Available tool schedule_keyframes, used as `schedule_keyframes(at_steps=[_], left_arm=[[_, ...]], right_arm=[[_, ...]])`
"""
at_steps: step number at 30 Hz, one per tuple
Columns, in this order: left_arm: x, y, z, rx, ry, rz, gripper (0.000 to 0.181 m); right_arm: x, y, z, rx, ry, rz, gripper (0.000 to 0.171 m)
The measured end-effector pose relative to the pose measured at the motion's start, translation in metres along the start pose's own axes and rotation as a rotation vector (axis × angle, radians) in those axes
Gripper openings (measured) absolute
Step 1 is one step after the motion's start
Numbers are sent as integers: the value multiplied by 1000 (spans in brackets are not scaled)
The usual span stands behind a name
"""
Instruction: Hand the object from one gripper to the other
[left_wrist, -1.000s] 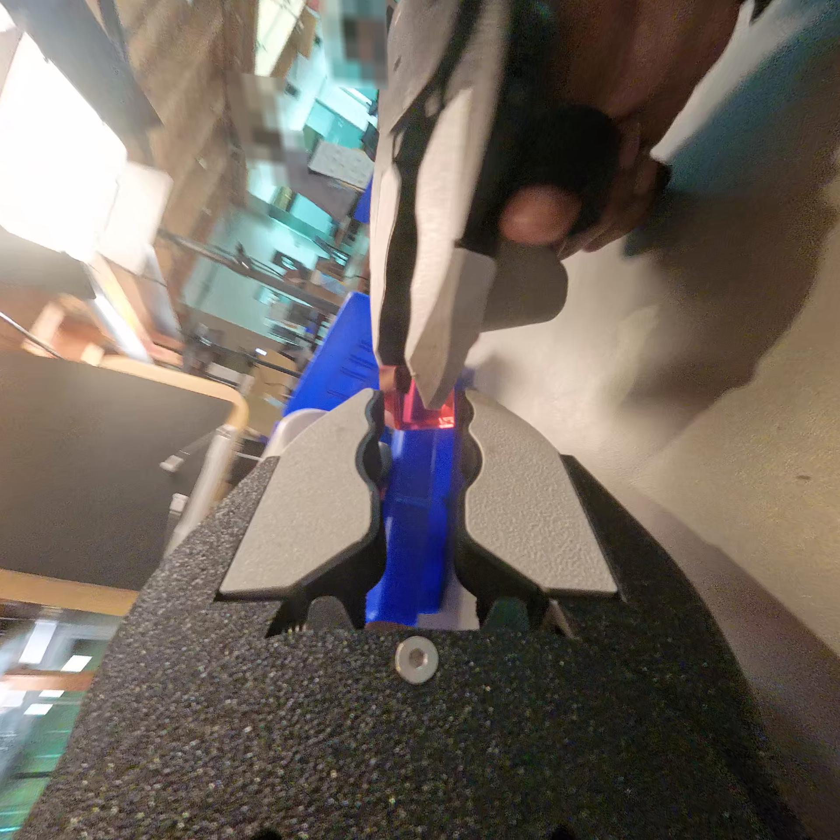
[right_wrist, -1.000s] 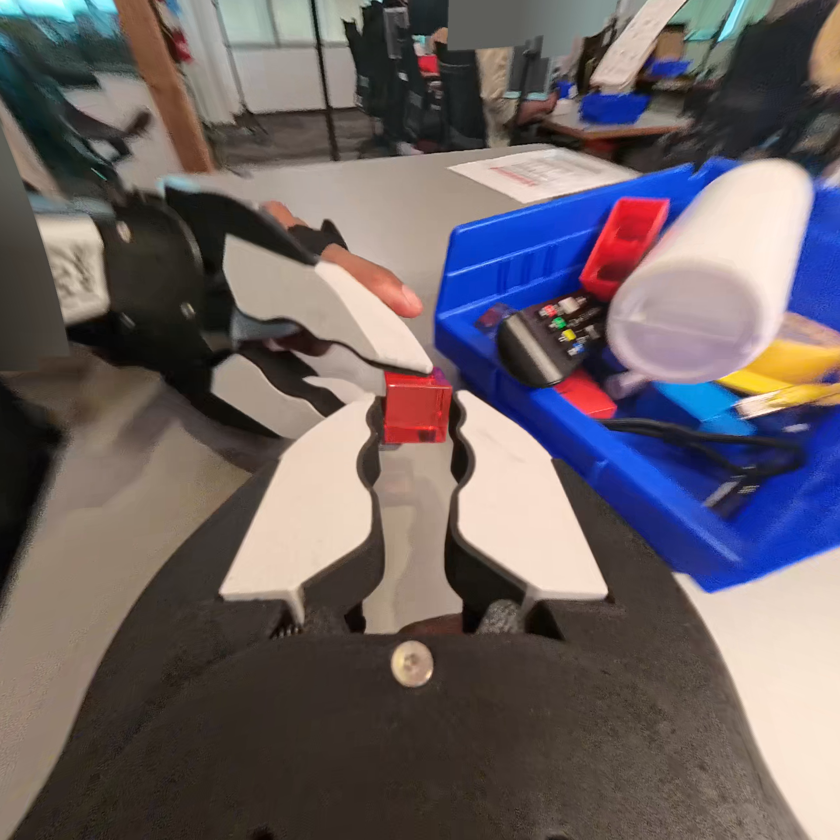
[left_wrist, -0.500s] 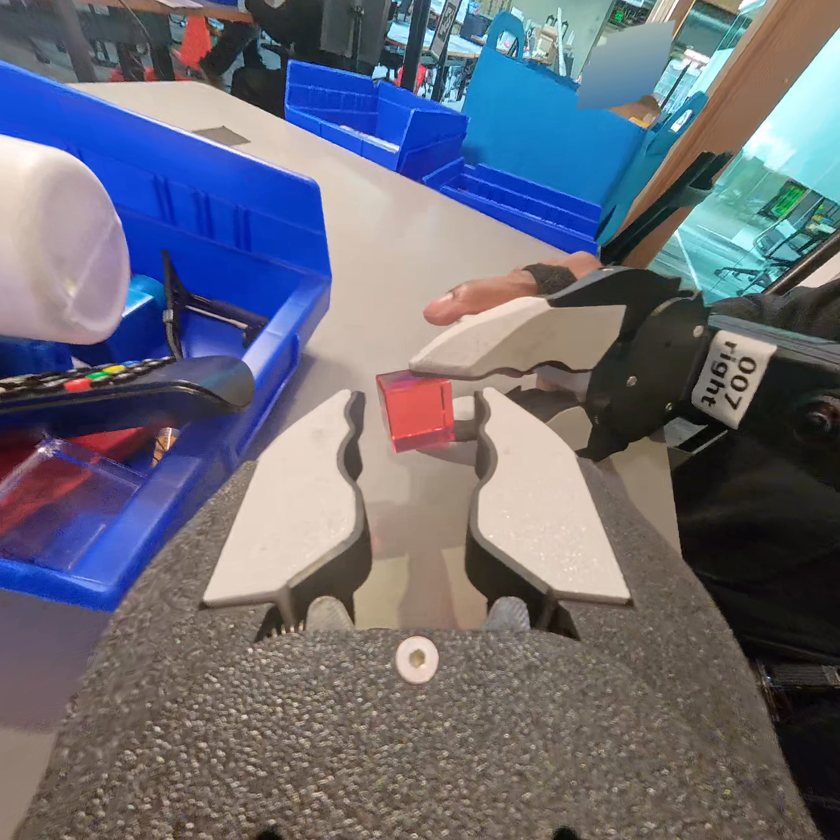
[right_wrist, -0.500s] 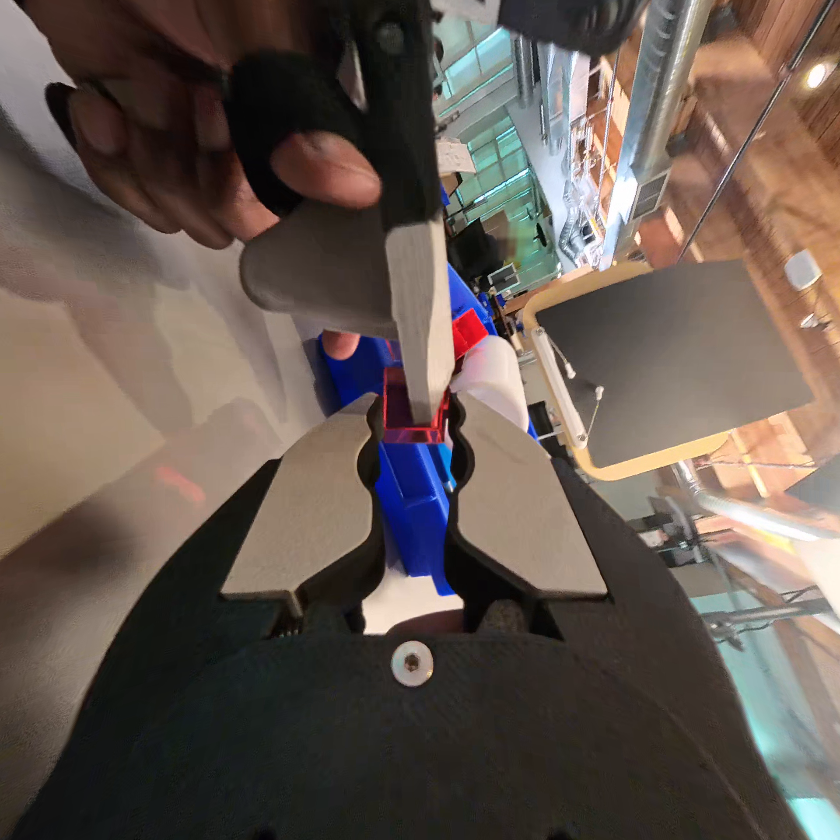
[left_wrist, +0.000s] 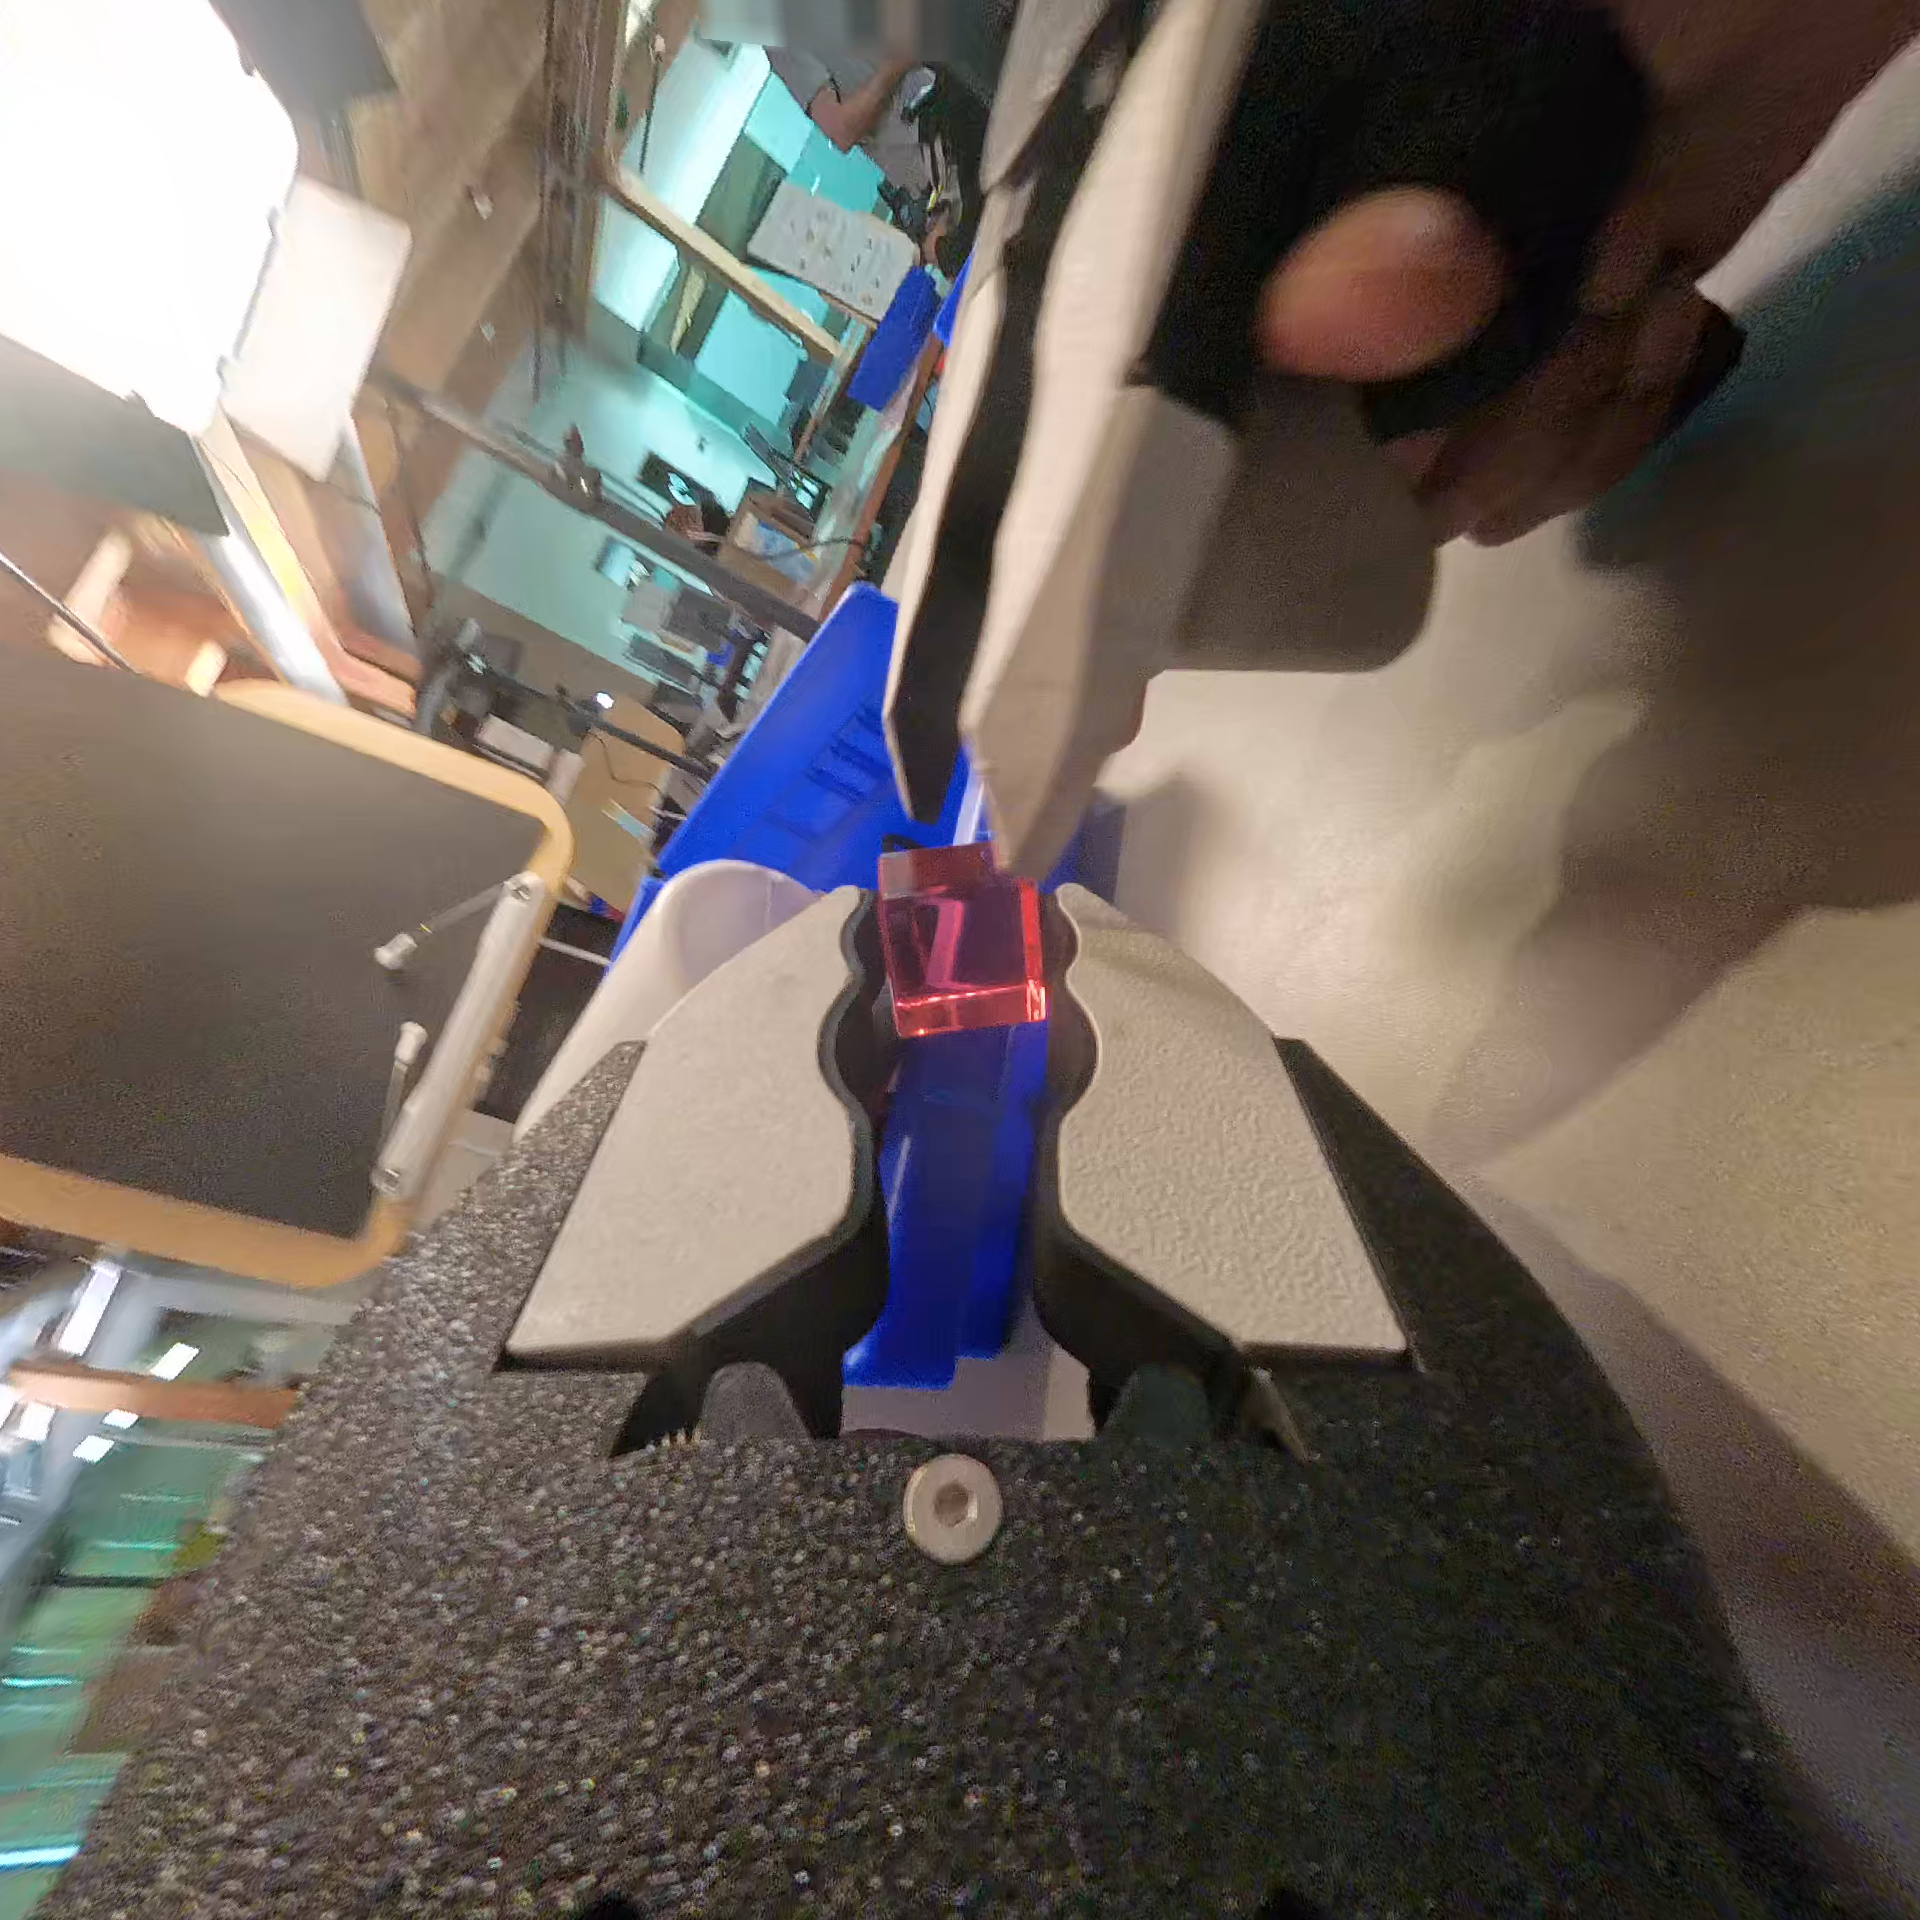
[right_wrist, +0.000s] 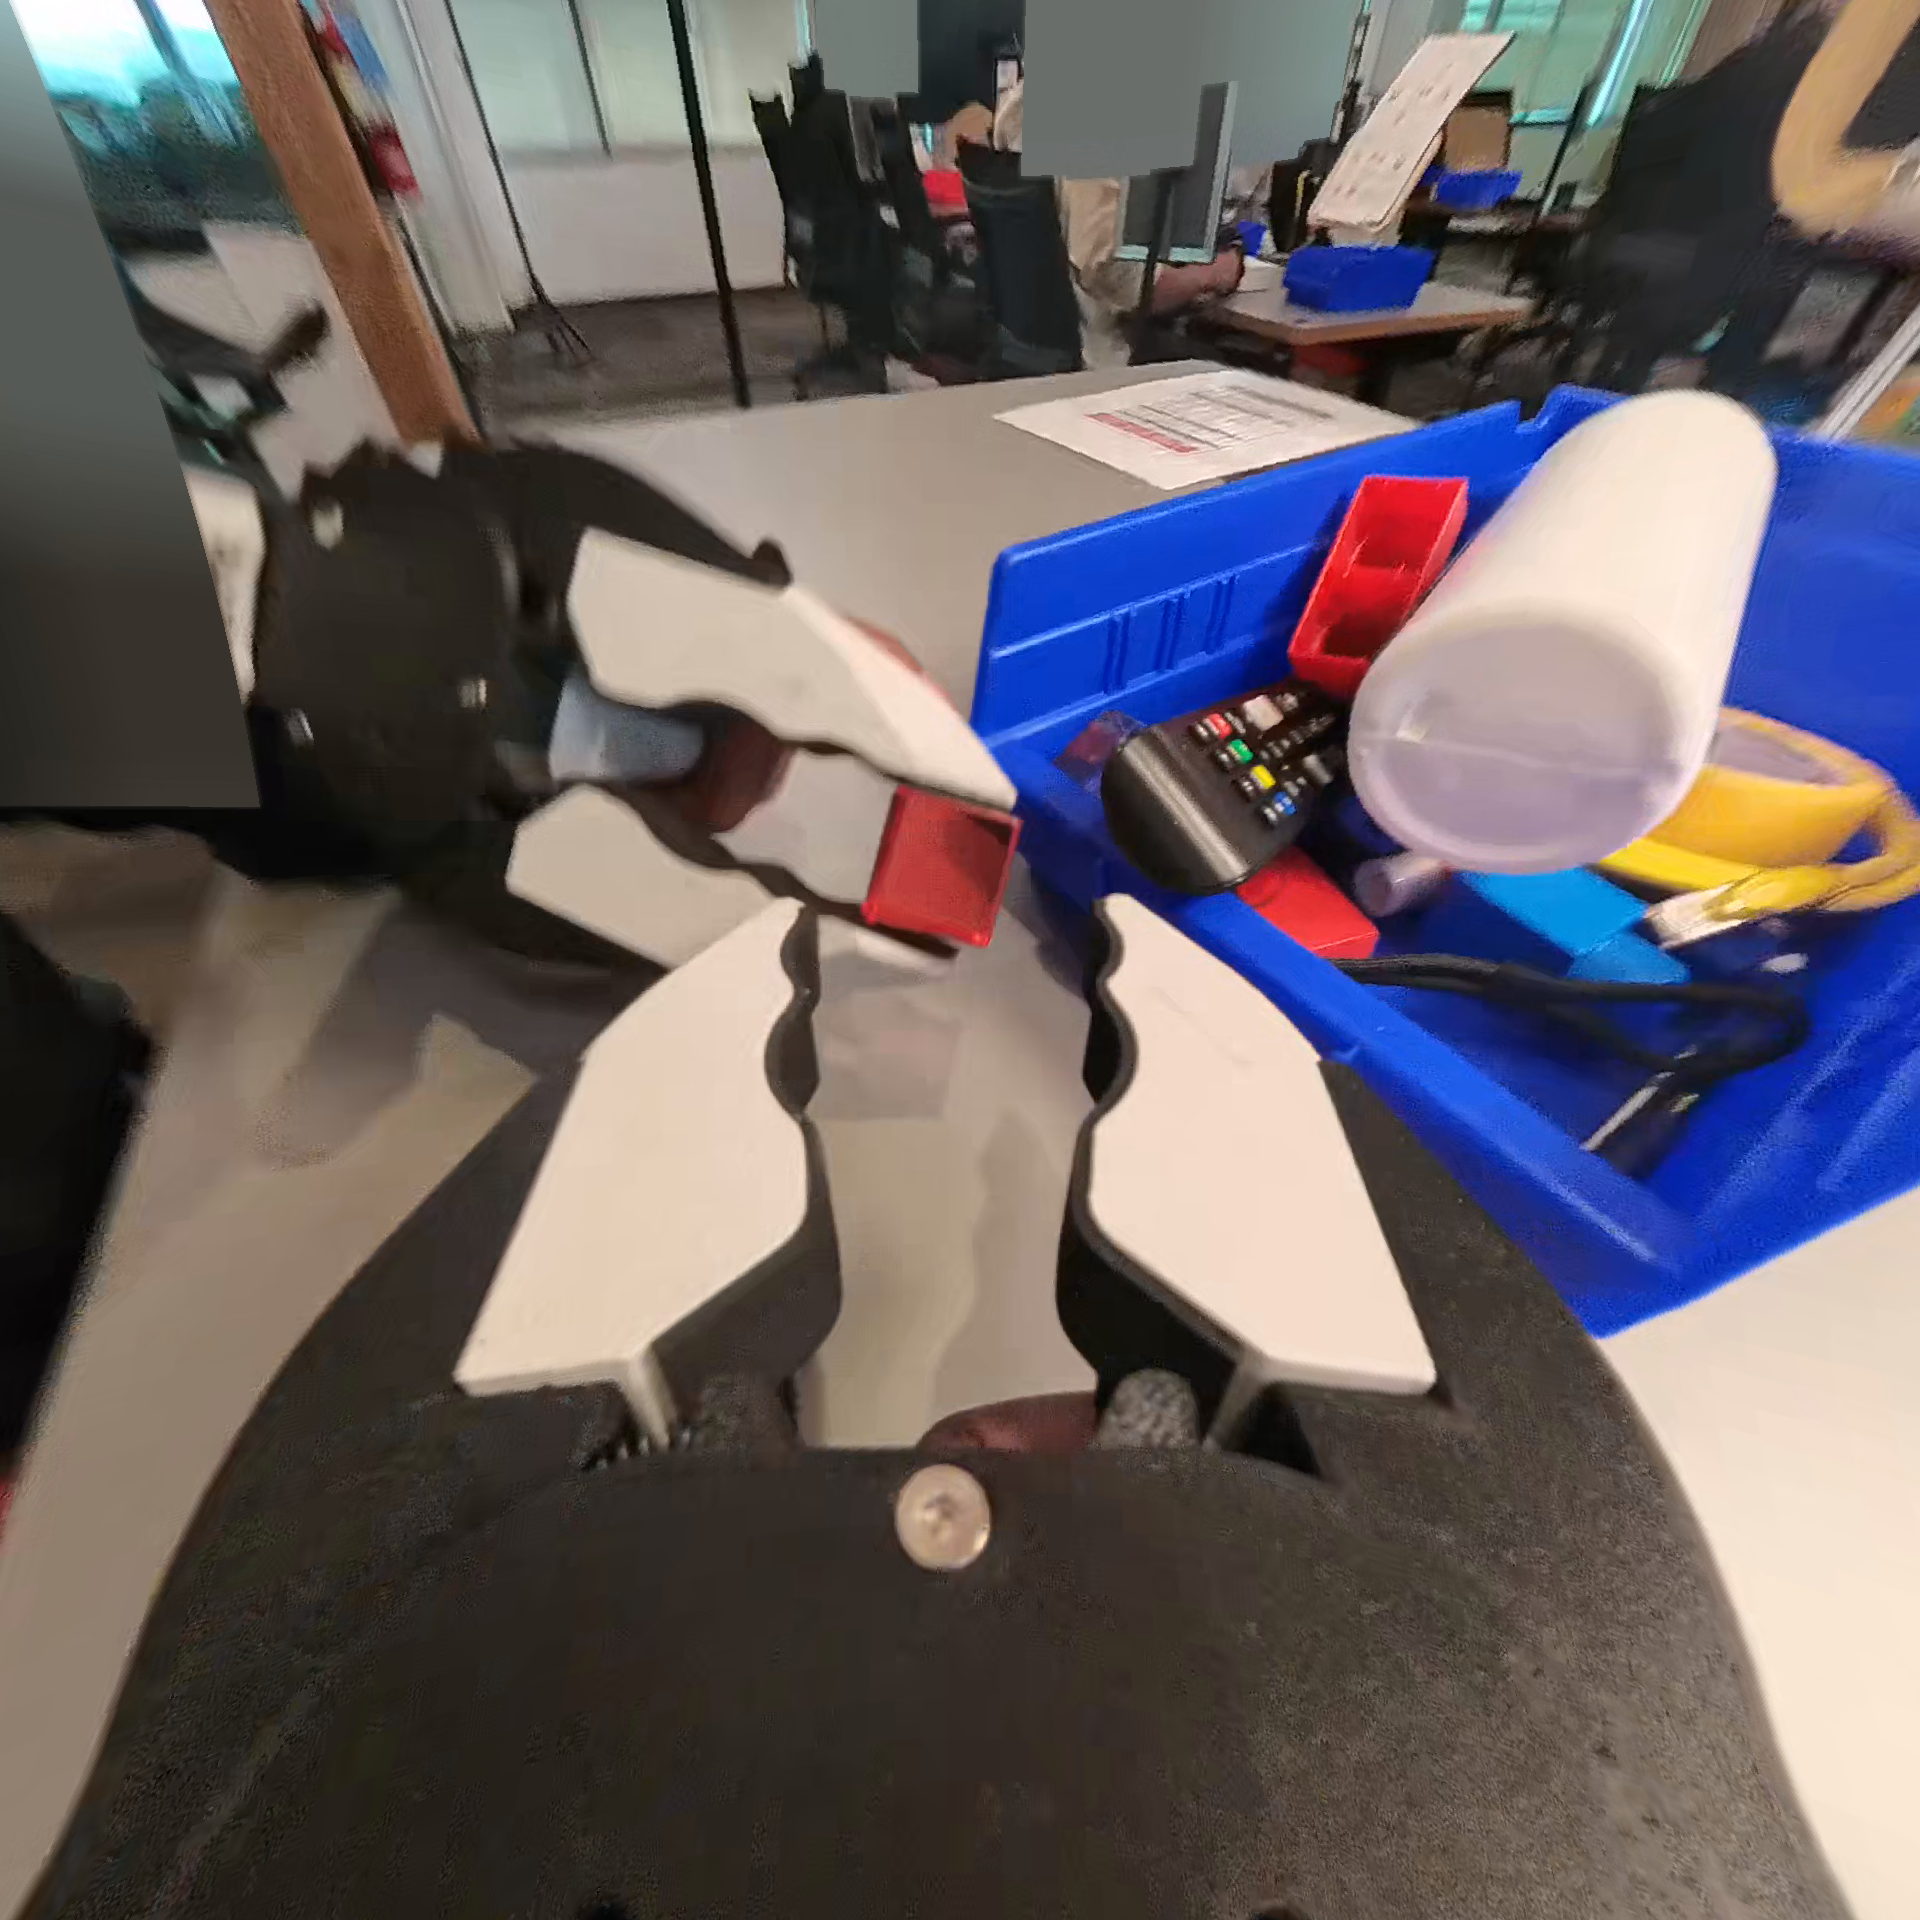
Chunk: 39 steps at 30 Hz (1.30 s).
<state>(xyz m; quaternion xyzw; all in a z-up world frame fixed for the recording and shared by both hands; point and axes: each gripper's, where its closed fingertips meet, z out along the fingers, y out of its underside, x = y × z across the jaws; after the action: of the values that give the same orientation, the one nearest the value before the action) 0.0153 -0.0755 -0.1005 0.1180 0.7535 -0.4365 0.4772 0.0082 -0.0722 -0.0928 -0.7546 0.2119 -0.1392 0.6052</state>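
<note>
In the left wrist view, the left gripper (left_wrist: 961, 956) had its grey jaws pinching a small translucent red plastic cube (left_wrist: 958, 956) right at their tips. The right gripper (left_wrist: 971, 821) came in from above, its grey fingertips (left_wrist: 1023, 727) just touching the cube's upper far corner; whether they were spread or pressed together could not be told from this angle. A blue plastic bin (left_wrist: 821, 738) lay behind, on the grey table (left_wrist: 1558, 1039).

In the right wrist view, the right gripper's own jaws were spread wide with nothing between them. The cube sat just ahead of and slightly left of the gap, clamped top and bottom in the other tool's tips, which entered from the left. The cube has no long axis, so its free side faces seemed the ones to grasp; the right jaws probably needed to advance and shift a little left.
</note>
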Motion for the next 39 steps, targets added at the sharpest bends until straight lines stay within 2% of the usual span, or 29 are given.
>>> schedule_keyframes(at_steps=[3,6,7,9,14,19,23,25,27,30,35,39], left_arm=[[7,-8,-1,17,-17,105,29],[11,-10,0,23,-2,97,30],[12,-10,-1,36,24,57,33],[11,-5,1,19,92,-92,48],[8,3,1,-24,311,-594,59],[11,-5,-4,22,544,-1019,60],[9,-8,-5,47,579,-1116,58],[13,-10,-5,53,587,-1098,54],[17,-13,-6,71,580,-1040,33],[12,0,-1,31,417,-814,29],[-6,9,0,-16,96,-258,28],[-1,0,-1,-14,-14,62,28]], right_arm=[[-4,2,3,-8,-37,61,48],[-8,7,6,-40,6,-67,28],[-4,8,6,-50,63,-144,28],[4,7,4,-65,182,-334,26],[14,3,-1,-96,398,-742,27],[11,5,-1,-119,434,-904,26],[0,3,2,-86,410,-963,26],[-10,3,3,-58,374,-1002,26],[-16,5,5,-51,347,-1027,26],[-14,8,5,-58,300,-926,26],[-4,7,2,-55,172,-492,40],[-2,2,3,-15,29,-74,50]])
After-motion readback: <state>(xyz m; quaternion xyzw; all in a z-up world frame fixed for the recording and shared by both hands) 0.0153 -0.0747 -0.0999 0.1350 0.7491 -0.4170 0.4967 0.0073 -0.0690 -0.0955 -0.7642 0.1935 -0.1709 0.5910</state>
